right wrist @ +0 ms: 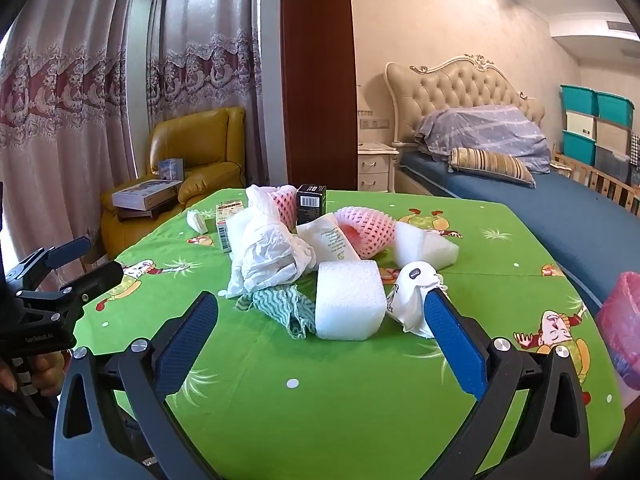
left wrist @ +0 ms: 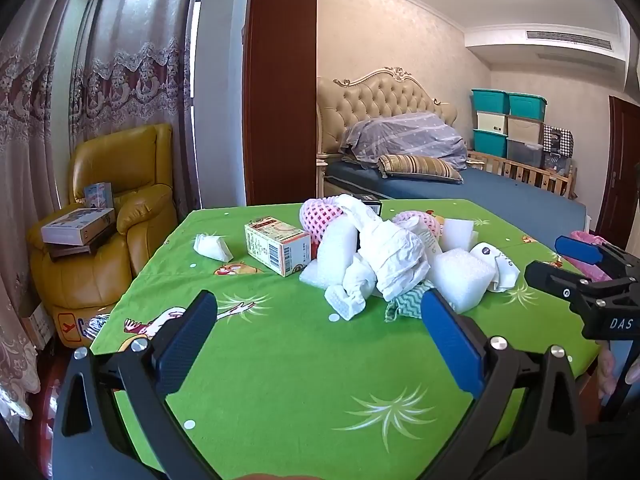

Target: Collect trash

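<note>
A heap of trash lies mid-table on the green cartoon cloth [left wrist: 300,392]: crumpled white paper [left wrist: 394,256], white foam blocks [right wrist: 348,300], a teal striped rag [right wrist: 280,306], pink foam netting [right wrist: 368,230], a black box [right wrist: 311,202], a printed carton [left wrist: 278,246] and a folded tissue [left wrist: 212,246]. My left gripper [left wrist: 320,320] is open just short of the heap, nothing between its blue pads. My right gripper [right wrist: 320,320] is open too, its right pad beside a white wrapper [right wrist: 414,294]. Each gripper shows at the edge of the other's view.
A pink plastic bag [right wrist: 620,320] hangs at the table's right edge. A yellow armchair [left wrist: 112,216] with boxes stands to the left by the curtains. A bed [right wrist: 540,208] and stacked storage bins [left wrist: 508,128] lie behind and right. A dark wooden door frame [left wrist: 280,80] rises behind the table.
</note>
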`<state>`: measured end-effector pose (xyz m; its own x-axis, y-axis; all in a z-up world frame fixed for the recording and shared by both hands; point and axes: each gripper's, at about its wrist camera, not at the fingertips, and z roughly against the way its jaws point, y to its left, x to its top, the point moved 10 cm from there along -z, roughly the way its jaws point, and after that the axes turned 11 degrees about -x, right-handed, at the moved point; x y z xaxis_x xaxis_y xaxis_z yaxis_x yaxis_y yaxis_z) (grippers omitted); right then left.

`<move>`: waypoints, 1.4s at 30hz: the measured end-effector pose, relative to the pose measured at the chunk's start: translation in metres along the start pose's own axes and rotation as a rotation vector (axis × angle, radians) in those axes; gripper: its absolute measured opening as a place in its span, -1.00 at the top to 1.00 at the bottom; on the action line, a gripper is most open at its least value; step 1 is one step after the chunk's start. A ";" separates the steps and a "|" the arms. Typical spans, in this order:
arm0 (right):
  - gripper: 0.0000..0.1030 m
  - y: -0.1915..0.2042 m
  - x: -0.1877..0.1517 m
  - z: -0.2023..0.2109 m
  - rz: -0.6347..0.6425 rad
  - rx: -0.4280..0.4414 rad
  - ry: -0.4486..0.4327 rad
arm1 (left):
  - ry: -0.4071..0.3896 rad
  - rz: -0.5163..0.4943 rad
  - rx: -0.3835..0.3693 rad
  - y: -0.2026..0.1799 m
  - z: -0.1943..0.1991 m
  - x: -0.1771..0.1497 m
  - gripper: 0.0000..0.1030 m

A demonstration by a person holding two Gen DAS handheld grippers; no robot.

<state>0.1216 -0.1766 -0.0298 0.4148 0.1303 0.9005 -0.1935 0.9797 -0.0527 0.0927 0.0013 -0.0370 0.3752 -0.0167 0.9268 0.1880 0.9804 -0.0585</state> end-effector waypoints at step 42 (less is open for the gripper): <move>-0.87 0.001 -0.002 -0.002 -0.009 0.009 0.009 | 0.002 0.013 -0.006 0.001 0.003 -0.001 -0.92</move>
<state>0.1227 -0.1755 -0.0325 0.4247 0.1233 0.8969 -0.1976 0.9794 -0.0411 0.0900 0.0026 -0.0374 0.3792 -0.0048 0.9253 0.1891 0.9793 -0.0725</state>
